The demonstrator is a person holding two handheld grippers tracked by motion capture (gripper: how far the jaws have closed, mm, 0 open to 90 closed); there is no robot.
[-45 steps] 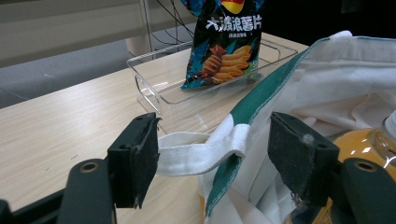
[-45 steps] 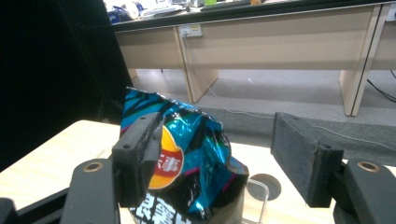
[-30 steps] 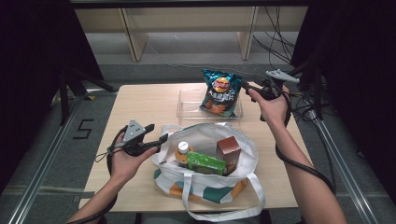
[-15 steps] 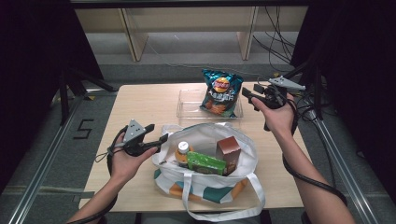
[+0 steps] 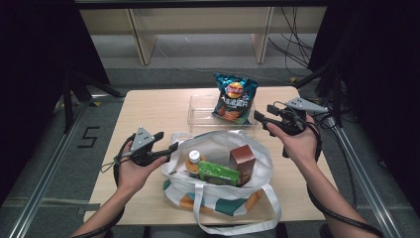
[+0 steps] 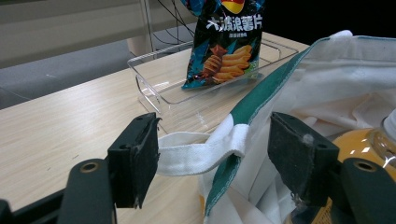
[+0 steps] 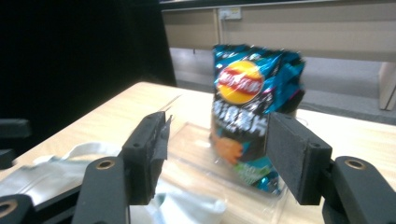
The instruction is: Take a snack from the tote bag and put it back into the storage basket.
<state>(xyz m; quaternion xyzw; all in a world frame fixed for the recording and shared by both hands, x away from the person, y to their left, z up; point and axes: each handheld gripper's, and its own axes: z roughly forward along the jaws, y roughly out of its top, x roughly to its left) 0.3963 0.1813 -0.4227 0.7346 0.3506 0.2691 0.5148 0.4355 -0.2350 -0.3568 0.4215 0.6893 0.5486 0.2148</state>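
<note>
On the wooden counter (image 5: 148, 114), the left gripper (image 5: 171, 147) has wide jaws around the white cloth bag's strap (image 6: 201, 151); the right gripper (image 5: 258, 119), jaws just widening and empty, faces the blue crisp packet (image 5: 234, 98).

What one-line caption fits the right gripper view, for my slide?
Open right gripper faces a chip bag standing in a clear tray.

The left gripper (image 5: 171, 147) sits low at the near left, jaws wide apart, pointing right. The right gripper (image 5: 258, 119) is held up at the far right, jaws apart and just been opening, nothing between them.
</note>
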